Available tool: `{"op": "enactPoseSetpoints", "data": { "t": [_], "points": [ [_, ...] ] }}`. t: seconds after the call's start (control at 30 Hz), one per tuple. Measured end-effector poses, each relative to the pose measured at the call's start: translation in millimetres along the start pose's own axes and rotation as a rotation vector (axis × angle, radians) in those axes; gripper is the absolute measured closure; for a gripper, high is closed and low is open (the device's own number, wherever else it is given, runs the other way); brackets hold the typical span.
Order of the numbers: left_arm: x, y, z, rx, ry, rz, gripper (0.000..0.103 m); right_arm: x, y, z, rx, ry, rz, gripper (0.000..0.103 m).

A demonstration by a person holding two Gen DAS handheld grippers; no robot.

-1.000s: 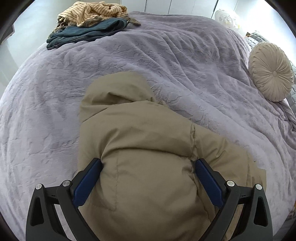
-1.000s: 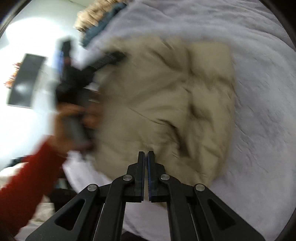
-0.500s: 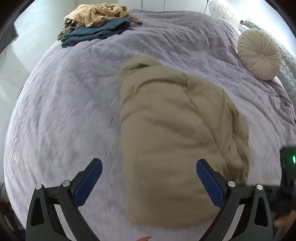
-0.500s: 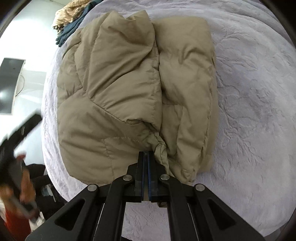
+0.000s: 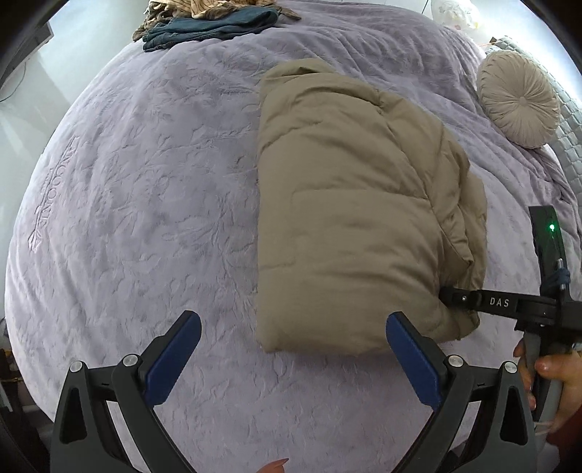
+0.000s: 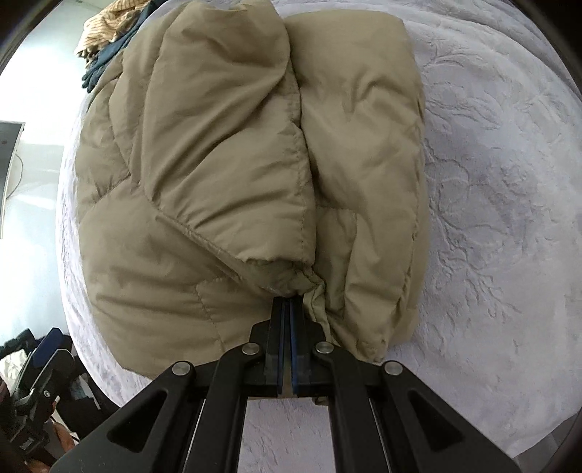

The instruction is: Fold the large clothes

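A lilac bedspread [image 5: 152, 189] stretches under both grippers. The folded tan puffer jacket [image 5: 349, 203] lies on it, ahead and right of the left gripper [image 5: 293, 349], whose jaws are spread wide over bare bedspread. The right gripper [image 6: 289, 309] has its jaws pressed together, pinching the jacket's near edge. Farther off lie a round cushion [image 5: 518, 98] and a clothes pile [image 5: 214, 22].

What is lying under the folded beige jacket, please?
Under the beige jacket lies the purple bedspread, which shows all around it. Whether something else is hidden beneath it cannot be seen. The right gripper has its jaws shut on the jacket's near edge.
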State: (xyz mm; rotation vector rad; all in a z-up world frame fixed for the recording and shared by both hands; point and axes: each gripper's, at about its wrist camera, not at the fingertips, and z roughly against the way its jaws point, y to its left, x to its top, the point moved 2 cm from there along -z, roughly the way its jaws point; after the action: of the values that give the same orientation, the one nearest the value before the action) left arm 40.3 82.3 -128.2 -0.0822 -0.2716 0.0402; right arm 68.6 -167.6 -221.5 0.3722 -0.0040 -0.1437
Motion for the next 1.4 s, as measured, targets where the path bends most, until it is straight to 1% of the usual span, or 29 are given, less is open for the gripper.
{"op": "enactPoseSetpoints", "data": {
  "t": [0.13,0.37,0.47,0.53,0.67,0.73,0.83,0.97,1.0,1.03,1.07,1.1,1.13,1.23,1.33,1.4],
  "points": [
    [-3.3,0.8,7.5,0.034,-0.034,-0.006,0.001,-4.1,1.6,1.3,0.006,0.02,-0.017,0.1],
    [-0.3,9.2,19.5,0.018,-0.059,0.044,0.001,-13.9,7.5,19.2,-0.01,0.02,0.008,0.1],
    [-1.7,8.4,22.9,-0.011,-0.048,0.062,0.001,-22.2,16.9,32.0,-0.02,0.011,0.05,0.099],
    [-2.8,7.2,24.4,-0.014,-0.047,0.066,0.001,-28.7,23.8,39.3,-0.03,0.007,0.077,0.099],
    [-4.3,2.7,27.6,-0.021,-0.039,0.055,0.001,-40.5,31.8,50.9,-0.054,-0.003,0.113,0.099],
    [-5.1,0.3,29.0,-0.011,-0.035,0.043,0.001,-45.9,34.3,56.9,-0.071,-0.016,0.125,0.099],
    [-6.0,-3.4,31.8,0.012,-0.038,0.005,0.001,-49.2,35.0,63.3,-0.1,-0.036,0.123,0.099],
    [-7.5,-6.2,37.9,-0.002,-0.034,-0.017,0.001,-49.7,34.4,75.5,-0.113,-0.081,0.112,0.098],
    [-7.7,-6.6,40.2,-0.008,-0.035,-0.02,0.001,-49.9,35.7,78.2,-0.115,-0.09,0.112,0.091],
    [-7.9,-7.2,43.1,-0.013,-0.039,-0.021,0.001,-49.8,36.9,82.5,-0.115,-0.101,0.109,0.066],
    [-7.5,-7.9,47.0,-0.013,-0.048,-0.023,0.001,-49.1,36.7,85.0,-0.112,-0.111,0.105,0.045],
    [-6.6,-8.3,49.5,-0.01,-0.055,-0.026,0.001,-49.2,38.2,88.5,-0.109,-0.126,0.099,0.012],
    [-5.6,-9.3,52.9,-0.003,-0.066,-0.032,0.001,-49.6,39.4,93.9,-0.108,-0.152,0.095,0.01],
    [-3.0,-12.2,64.7,0.016,-0.104,-0.042,0.001,-48.3,46.4,108.4,-0.105,-0.189,0.106,0.01],
    [3.6,-13.0,78.6,0.015,-0.128,-0.047,0.001,-47.2,55.6,124.6,-0.126,-0.24,0.119,0.01],
    [9.1,-14.6,90.2,0.04,-0.162,-0.058,0.001,-46.0,60.4,138.6,-0.142,-0.288,0.126,0.01]
  ]
}}
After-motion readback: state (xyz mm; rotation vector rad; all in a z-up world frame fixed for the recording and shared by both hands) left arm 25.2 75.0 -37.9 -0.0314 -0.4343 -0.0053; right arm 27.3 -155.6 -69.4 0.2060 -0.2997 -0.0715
